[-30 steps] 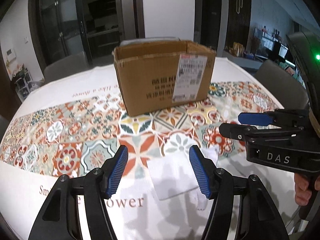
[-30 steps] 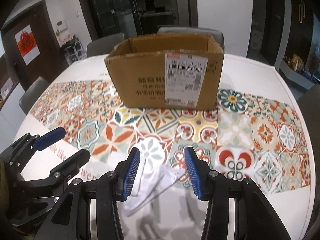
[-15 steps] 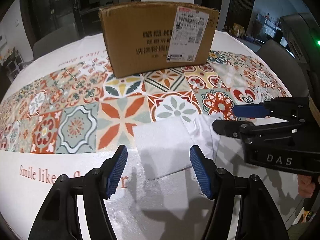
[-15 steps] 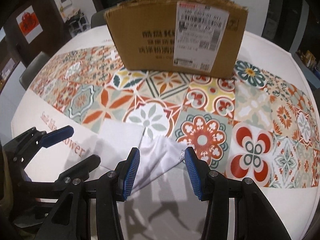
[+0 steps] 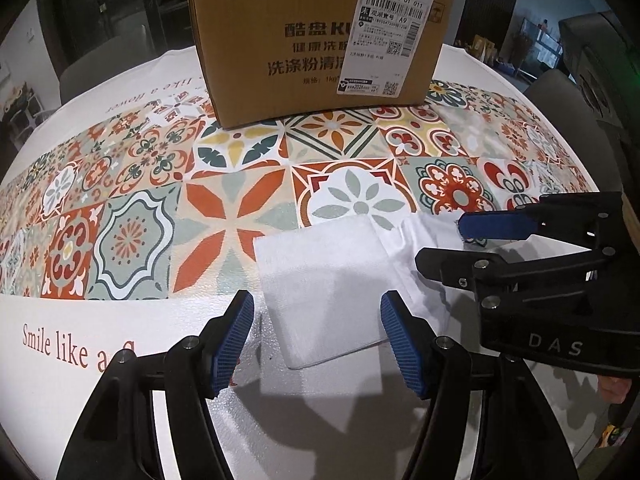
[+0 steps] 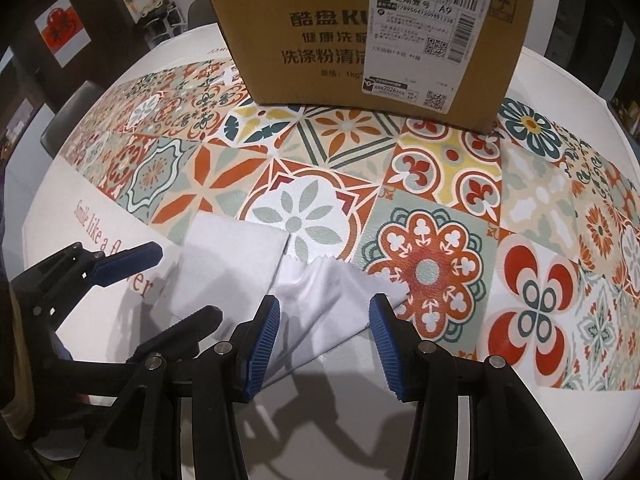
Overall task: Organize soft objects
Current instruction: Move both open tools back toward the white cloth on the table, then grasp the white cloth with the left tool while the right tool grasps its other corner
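A folded white square cloth (image 5: 320,288) lies flat on the patterned tablecloth, also in the right wrist view (image 6: 228,268). A thin white cloth with a zigzag edge (image 6: 332,300) lies crumpled to its right, partly seen in the left wrist view (image 5: 424,240). My left gripper (image 5: 316,336) is open, low over the near edge of the square cloth, which lies between the fingers. My right gripper (image 6: 324,336) is open, low over the thin cloth. Neither holds anything.
A brown cardboard box (image 5: 320,52) with a shipping label stands behind the cloths, also in the right wrist view (image 6: 372,36). The round table (image 5: 60,380) has a white rim near me. Grey chairs (image 5: 560,92) stand around it.
Both grippers have moved forward and down toward the cloths. The box looms larger. Both stay open.
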Action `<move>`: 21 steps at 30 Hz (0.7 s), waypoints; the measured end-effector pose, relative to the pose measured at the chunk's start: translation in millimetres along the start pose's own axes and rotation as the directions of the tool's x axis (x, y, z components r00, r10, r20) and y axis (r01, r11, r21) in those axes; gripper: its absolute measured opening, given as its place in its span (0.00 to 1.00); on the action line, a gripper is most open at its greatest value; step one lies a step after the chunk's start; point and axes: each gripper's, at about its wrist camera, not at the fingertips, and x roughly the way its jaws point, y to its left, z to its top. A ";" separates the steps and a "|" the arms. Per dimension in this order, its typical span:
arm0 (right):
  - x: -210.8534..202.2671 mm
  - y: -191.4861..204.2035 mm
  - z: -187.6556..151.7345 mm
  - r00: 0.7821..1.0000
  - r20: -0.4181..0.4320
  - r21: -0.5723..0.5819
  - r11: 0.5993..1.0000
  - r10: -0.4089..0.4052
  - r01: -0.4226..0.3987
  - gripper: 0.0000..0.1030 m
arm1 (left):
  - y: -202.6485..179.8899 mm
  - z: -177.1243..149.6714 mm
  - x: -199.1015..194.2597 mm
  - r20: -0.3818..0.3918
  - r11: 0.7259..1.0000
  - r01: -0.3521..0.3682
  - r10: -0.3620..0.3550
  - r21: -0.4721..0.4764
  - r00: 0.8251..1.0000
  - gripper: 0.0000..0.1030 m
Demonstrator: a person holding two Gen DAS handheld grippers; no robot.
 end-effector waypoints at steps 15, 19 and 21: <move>11.4 8.3 -1.7 0.999 0.004 -0.075 0.996 -0.053 0.053 0.39 | -2.4 -6.1 9.8 0.006 1.000 0.000 0.000 -0.001 1.000 0.63; 10.8 9.4 -3.3 0.997 0.013 -0.088 0.993 -0.079 0.079 0.27 | -4.0 -7.1 8.3 0.012 1.000 0.022 -0.022 0.004 1.000 0.51; 9.9 10.0 -3.2 0.998 0.010 -0.087 0.994 -0.068 0.068 0.17 | -6.5 -6.6 7.5 0.009 0.999 0.037 -0.037 0.009 0.999 0.42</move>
